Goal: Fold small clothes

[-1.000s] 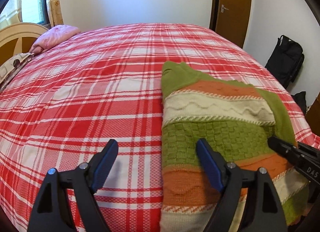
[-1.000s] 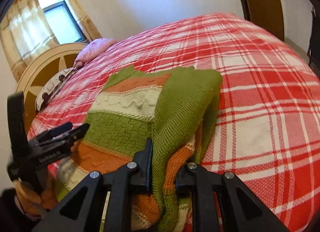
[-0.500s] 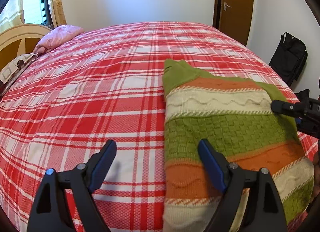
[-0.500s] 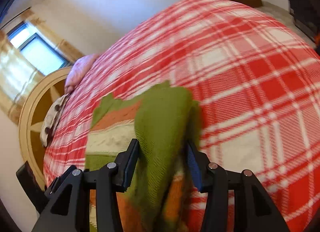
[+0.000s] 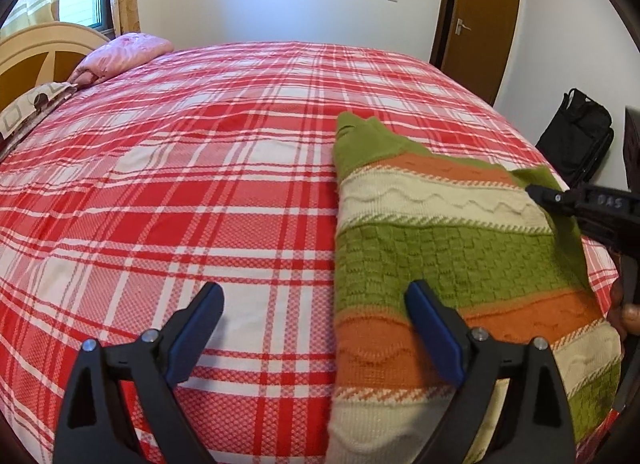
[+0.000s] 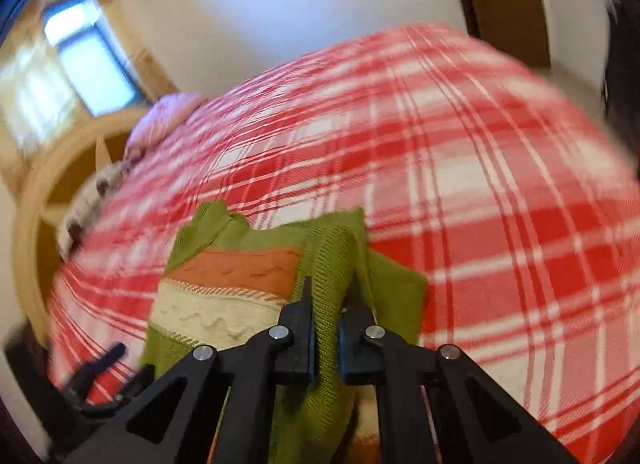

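1. Left wrist view: my left hand-held gripper (image 5: 314,330) is spread wide and holds nothing. It hovers over the near part of the bed (image 5: 200,168), straddling the left edge of the sweater (image 5: 440,240).
2. The sweater, striped green, cream and orange, lies flat on the right side of the plaid bed cover, its green collar end pointing far and its hem near me.
3. At the right edge of this view my right hand-held gripper (image 5: 538,193) reaches in at the sweater's far right side, where a green flap stands up beside it.
4. A pink pillow (image 5: 120,58) sits at the far left by the headboard, and a black bag (image 5: 576,136) stands on the floor beyond the bed's right side.
5. Right wrist view: this picture is blurred. My right hand-held gripper (image 6: 326,306) is pressed together on a bunched fold of green sleeve (image 6: 336,260), lifting it above the sweater's body (image 6: 224,296).
6. My left hand-held gripper shows dimly at the near left corner, too blurred to read.
7. I judge that I am in the sleeve-folding step: the right-hand sleeve is pinched and raised, not yet laid down.
8. Next I should carry the sleeve left across the striped front, lay it flat and let go. My left hand-held gripper could press the body down so the knit does not drag along.
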Motion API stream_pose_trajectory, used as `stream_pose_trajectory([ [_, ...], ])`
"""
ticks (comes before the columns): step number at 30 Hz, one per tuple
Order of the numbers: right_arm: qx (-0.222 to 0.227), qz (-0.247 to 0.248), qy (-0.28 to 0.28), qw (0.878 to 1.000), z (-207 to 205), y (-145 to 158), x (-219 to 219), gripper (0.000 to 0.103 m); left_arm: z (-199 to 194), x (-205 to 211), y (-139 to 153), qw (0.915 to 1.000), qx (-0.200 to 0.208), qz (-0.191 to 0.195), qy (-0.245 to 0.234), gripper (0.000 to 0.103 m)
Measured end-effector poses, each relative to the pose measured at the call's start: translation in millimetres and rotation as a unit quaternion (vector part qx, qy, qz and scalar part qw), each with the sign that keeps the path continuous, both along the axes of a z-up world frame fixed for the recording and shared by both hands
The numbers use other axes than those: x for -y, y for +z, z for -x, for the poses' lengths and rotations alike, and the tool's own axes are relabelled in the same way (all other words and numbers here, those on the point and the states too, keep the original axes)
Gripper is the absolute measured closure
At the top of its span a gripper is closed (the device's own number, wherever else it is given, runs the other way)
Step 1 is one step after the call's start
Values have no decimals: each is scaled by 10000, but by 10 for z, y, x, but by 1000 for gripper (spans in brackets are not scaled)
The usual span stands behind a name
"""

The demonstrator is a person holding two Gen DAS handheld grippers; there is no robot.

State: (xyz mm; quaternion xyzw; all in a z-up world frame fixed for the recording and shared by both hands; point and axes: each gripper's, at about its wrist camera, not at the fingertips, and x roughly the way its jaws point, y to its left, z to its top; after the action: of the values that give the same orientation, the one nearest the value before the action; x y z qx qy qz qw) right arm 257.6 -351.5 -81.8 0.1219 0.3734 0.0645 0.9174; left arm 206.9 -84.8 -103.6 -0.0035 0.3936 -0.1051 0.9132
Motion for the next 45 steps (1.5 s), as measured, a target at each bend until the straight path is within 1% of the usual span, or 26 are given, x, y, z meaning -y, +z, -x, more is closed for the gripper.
stream_pose_trajectory([
  [3, 191, 297, 44, 9994, -42, 75, -35, 96, -30, -13, -12, 9999, -59, -12, 156, 0],
  [5, 125, 254, -119, 9995, -156, 31, 59, 96, -33, -5, -14, 9998, -68, -13, 187, 0],
  [7, -10, 284, -213, 9994, -308, -80, 139, 96, -24, 30, -8, 9997, -20, -103, 214, 0],
  [9, -291, 577, -156, 9978, -429, -288, 125, 96, -11, 83, 3, 9994, 64, -261, 208, 0],
  [10, -324, 598, -122, 9976, -444, -369, 107, 96, -1, 112, 8, 9991, 118, -354, 201, 0],
  [13, -305, 272, -146, 9991, -443, -382, 216, 96, 25, 162, 13, 9982, 231, -513, 217, 0],
  [14, -309, 283, -165, 9990, -437, -377, 226, 96, 25, 166, 9, 9981, 242, -522, 219, 0],
  [15, -289, 313, -168, 9990, -410, -355, 226, 96, 20, 167, 6, 9981, 240, -520, 214, 0],
  [16, -250, 248, -181, 9992, -350, -306, 239, 91, 6, 158, 3, 9984, 209, -495, 196, 0],
  [18, -201, -44, -368, 9991, -194, -204, 296, 89, -12, 120, -5, 9990, 134, -385, 161, 0],
  [20, -166, -514, -678, 9962, 114, -87, 369, 74, -36, 55, -22, 9998, 3, -157, 88, 0],
  [21, -88, -643, -728, 9952, 257, -43, 366, 54, -52, -9, -40, 9999, -95, 63, 18, 0],
  [22, 34, -714, -762, 9945, 449, -3, 338, 37, -59, -48, -60, 9995, -190, 246, -19, 0],
  [23, 112, -689, -751, 9947, 632, 28, 293, 34, -84, -97, -82, 9986, -307, 437, -34, 0],
  [24, 122, -663, -698, 9953, 754, 48, 242, 34, -120, -164, -115, 9965, -470, 696, -37, 0],
  [25, 94, -647, -631, 9959, 918, 52, 190, 34, -130, -182, -126, 9956, -511, 779, -44, 0],
  [29, 116, -535, -468, 9974, 1477, -2, -86, 34, -32, -128, -60, 9980, -395, 459, -174, 0],
  [31, 166, -332, -381, 9986, 1697, -32, -253, 34, 59, -137, -28, 9982, -400, 347, -287, 0],
  [34, 84, -36, -291, 9995, 1839, -115, -448, 36, 180, -245, 2, 9971, -496, 445, -374, 0],
  [35, 8, 133, -276, 9995, 1849, -163, -512, 41, 230, -296, 18, 9965, -515, 547, -374, 0],
  [36, -57, 256, -258, 9993, 1847, -216, -549, 61, 271, -349, 28, 9961, -532, 609, -348, 0],
  [37, -145, 500, -325, 9981, 1844, -275, -598, 69, 325, -399, 35, 9959, -562, 653, -293, 0],
  [38, -114, 589, -365, 9975, 1855, -298, -601, 69, 365, -426, 32, 9956, -597, 670, -259, 0],
  [40, -77, 635, -533, 9965, 1848, -315, -574, 78, 464, -418, 14, 9958, -639, 574, -310, 0],
  [43, -93, 172, -843, 9962, 1845, -376, -425, 80, 613, -336, -36, 9981, -494, 118, -351, 0],
  [45, -94, -13, -933, 9956, 1874, -399, -385, 80, 660, -295, -85, 9982, -503, 0, -341, 0],
])
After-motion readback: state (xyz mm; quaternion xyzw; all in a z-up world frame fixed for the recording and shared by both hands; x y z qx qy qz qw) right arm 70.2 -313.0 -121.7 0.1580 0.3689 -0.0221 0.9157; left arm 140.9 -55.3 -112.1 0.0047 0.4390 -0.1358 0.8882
